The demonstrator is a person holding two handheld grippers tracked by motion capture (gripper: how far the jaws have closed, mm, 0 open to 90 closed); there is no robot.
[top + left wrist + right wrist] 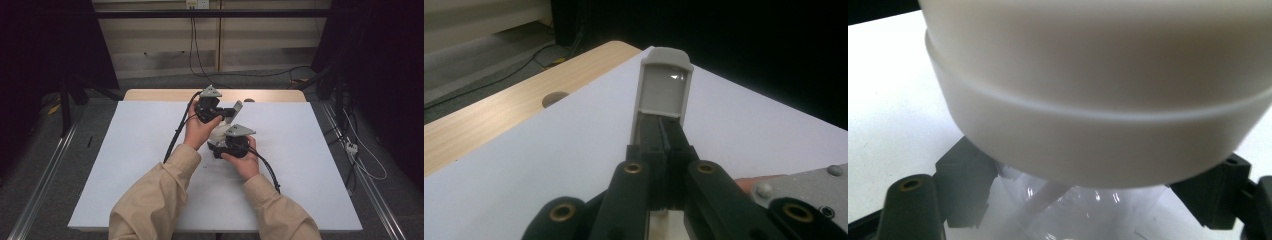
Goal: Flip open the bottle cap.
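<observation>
Left gripper (663,131) clamped on a grey flap (663,82). Right gripper (1088,185) closed around a white jar (1098,100), above the table (130,165).

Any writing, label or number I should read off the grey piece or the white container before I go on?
None can be read.
Grey piece clamped in the left tool: plain faces, no print.
White container between the right tool's jaws: bare white band, clear part below, no label; it is close and blurred.
White table sheet: a few tiny marks near the sleeve, too small to read.
</observation>
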